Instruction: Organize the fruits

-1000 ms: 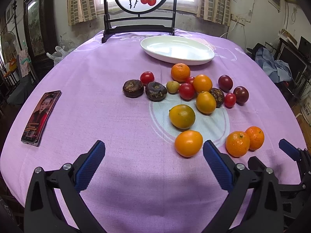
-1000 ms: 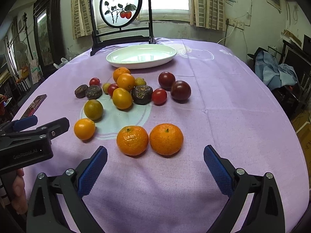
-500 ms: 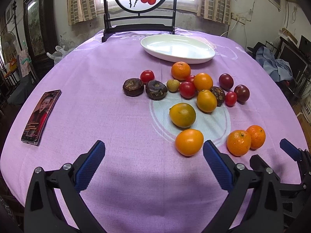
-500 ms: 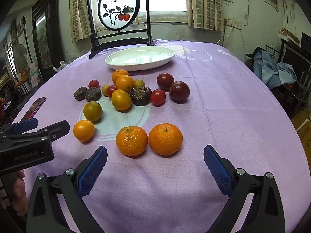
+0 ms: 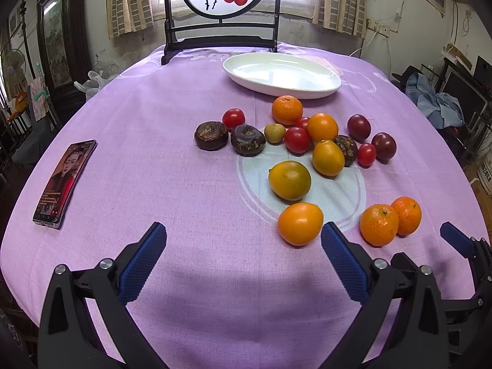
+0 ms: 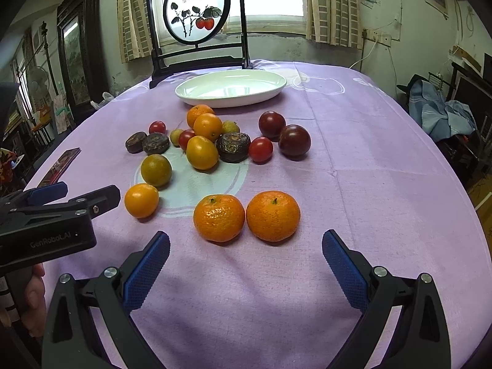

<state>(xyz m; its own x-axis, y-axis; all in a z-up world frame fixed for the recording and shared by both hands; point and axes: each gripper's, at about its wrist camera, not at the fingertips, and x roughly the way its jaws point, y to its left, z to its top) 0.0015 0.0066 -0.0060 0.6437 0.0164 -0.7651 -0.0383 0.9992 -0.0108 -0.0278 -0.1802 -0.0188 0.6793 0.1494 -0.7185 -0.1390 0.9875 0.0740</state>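
Observation:
Several fruits lie loose on the purple tablecloth: oranges, red and dark tomatoes, brown water chestnuts. A white oval plate point(image 5: 281, 75) point(image 6: 230, 87) stands empty behind them. My left gripper point(image 5: 243, 246) is open and empty, just short of an orange fruit point(image 5: 300, 223). My right gripper point(image 6: 246, 246) is open and empty, just short of two mandarins point(image 6: 219, 217) point(image 6: 273, 215). The left gripper point(image 6: 49, 203) shows at the left of the right wrist view.
A phone point(image 5: 64, 180) lies on the cloth at the left. A framed round painting on a dark stand point(image 5: 220, 6) stands behind the plate. The table's edges fall off on both sides, with furniture and clothes beyond.
Both grippers have moved slightly forward toward the fruit. Both stay open and no fruit has moved.

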